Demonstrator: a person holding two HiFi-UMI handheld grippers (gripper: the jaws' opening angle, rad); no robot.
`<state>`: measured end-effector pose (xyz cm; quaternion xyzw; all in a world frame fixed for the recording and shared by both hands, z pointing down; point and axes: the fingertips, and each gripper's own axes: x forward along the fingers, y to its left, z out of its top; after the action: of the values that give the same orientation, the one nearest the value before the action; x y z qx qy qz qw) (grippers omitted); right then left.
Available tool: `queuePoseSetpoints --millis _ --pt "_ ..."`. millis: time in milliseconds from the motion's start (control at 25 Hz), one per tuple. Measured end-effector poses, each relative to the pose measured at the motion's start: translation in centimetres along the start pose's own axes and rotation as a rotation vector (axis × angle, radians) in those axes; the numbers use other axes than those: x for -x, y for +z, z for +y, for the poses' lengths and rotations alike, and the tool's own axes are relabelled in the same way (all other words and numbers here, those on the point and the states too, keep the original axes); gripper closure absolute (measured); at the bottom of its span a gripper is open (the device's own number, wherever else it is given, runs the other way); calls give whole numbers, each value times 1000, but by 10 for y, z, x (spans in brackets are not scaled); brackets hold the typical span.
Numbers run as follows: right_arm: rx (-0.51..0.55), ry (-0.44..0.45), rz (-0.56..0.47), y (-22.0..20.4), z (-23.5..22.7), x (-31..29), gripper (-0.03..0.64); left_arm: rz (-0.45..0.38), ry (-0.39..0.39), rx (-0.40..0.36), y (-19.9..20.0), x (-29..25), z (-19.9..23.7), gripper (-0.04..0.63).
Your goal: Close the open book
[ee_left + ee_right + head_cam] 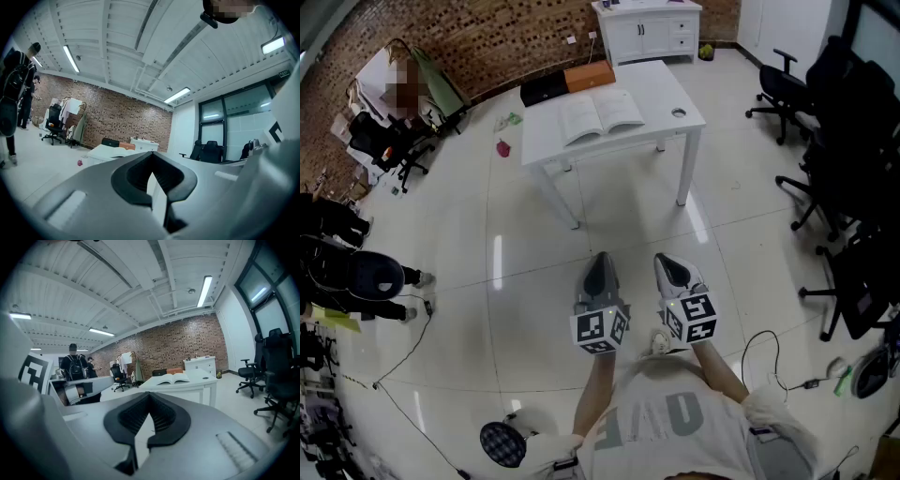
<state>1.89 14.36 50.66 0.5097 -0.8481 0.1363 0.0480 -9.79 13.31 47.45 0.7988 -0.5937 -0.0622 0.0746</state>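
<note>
The open book [600,115] lies pages up in the middle of a white table [661,84] at the far side of the room. In the right gripper view the book [172,378] shows well ahead on the table [197,383]. Both grippers are held side by side in front of the person, over the floor and far short of the table. My left gripper [601,257] is shut with nothing in it, its jaws [151,155] meeting at the tip. My right gripper [668,262] is also shut and empty, tips [149,395] together.
A black case [543,90] and an orange box [589,75] sit at the table's back edge. A white cabinet [647,28] stands behind it. Black office chairs [848,169] line the right side. People stand at the left [356,277]. Cables [403,361] trail over the tiled floor.
</note>
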Motion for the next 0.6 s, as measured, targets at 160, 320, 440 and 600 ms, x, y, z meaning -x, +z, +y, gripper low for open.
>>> queuePoseSetpoints --millis 160,320,440,600 --pt "9 10 -12 1 -2 0 614 7 -8 -5 -6 -1 -7 577" --pt "12 18 -15 4 -2 -2 614 8 -5 -4 -6 -4 -8 577" --pt "16 27 -6 3 0 -6 614 13 -6 -5 -8 -7 -9 577" --pt "16 38 -20 5 1 -10 614 20 -15 -10 -10 -12 -9 577"
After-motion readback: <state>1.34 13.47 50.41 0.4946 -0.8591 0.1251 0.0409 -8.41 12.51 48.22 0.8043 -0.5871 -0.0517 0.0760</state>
